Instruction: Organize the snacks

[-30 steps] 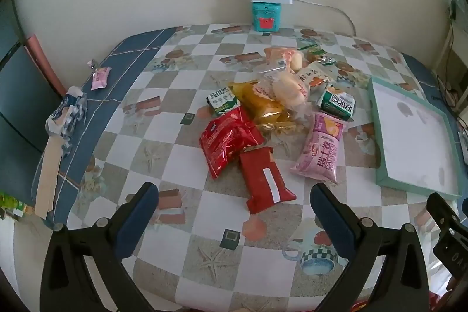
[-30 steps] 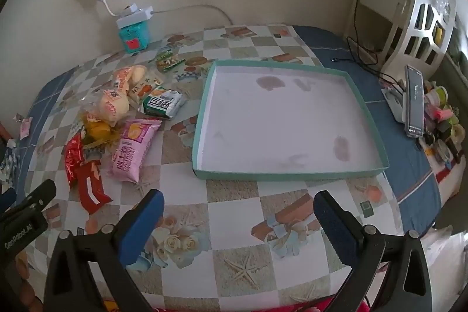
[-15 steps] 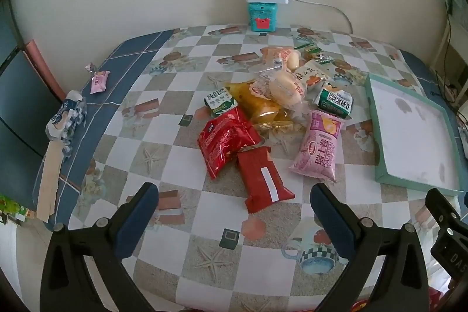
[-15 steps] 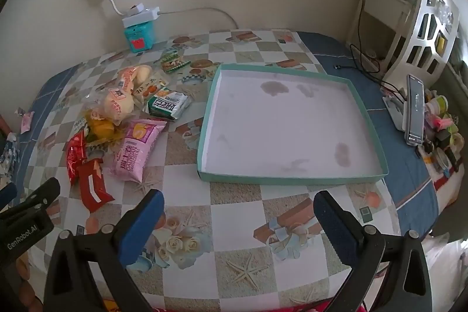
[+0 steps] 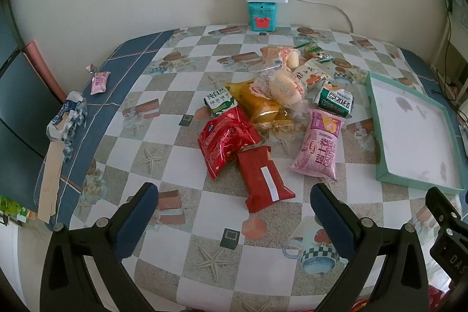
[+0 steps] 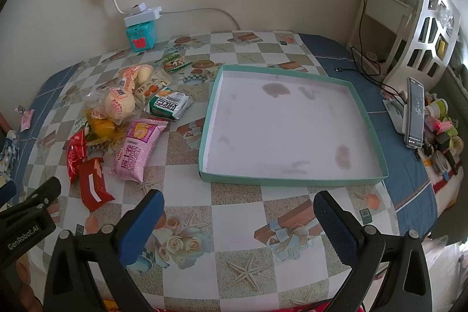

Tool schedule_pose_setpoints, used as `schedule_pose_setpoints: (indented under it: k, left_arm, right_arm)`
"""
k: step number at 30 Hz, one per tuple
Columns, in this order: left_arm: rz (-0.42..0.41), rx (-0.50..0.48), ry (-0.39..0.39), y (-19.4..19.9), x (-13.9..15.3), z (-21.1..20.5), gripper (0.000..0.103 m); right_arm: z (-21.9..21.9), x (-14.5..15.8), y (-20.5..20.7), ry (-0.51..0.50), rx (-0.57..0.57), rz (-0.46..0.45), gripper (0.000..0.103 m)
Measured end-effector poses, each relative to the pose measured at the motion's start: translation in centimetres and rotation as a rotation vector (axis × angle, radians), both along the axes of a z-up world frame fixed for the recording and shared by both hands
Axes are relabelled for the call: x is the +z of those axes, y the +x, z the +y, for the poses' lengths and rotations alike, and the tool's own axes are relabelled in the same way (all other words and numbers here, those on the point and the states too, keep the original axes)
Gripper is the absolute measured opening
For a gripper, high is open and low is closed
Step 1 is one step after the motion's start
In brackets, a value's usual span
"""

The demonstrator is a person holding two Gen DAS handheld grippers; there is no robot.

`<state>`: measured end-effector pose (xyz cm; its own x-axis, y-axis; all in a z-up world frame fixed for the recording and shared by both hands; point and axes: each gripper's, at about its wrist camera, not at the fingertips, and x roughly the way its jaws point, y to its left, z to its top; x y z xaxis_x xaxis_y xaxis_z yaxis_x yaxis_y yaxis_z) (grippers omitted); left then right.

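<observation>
While nothing is yet gripped, the snack pile (image 5: pixel 272 113) lies heaped mid-table, just left of the empty teal tray (image 6: pixel 292 182). The dark red packet (image 5: pixel 263 180) lies nearest the left gripper (image 5: pixel 234 220), whose jaws are spread wide and hold nothing; the right gripper (image 6: pixel 238 222) is likewise spread and empty, facing the tray. A loose outer packet is best taken first, pinched across its flat sealed edge, so the heap is not dragged. Wrappers are glossy crinkled film, pillow-shaped; the pink packet (image 5: pixel 320 146) is puffed, soft. The tray is shallow, thin-walled, stained inside. The checked tablecloth (image 5: pixel 163 142) looks slick.
</observation>
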<state>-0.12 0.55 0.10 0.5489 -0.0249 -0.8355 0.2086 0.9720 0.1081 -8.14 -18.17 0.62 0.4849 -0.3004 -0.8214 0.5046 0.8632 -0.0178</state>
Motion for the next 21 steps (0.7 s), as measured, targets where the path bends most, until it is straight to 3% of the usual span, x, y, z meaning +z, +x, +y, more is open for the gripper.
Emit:
schedule_pose_setpoints:
  k: [21]
  left_arm:
    - [0.005, 0.009, 0.006, -0.07, -0.21, 0.04, 0.103]
  right_arm:
    - [0.14, 0.04, 0.06, -0.006, 0.002, 0.001, 0.103]
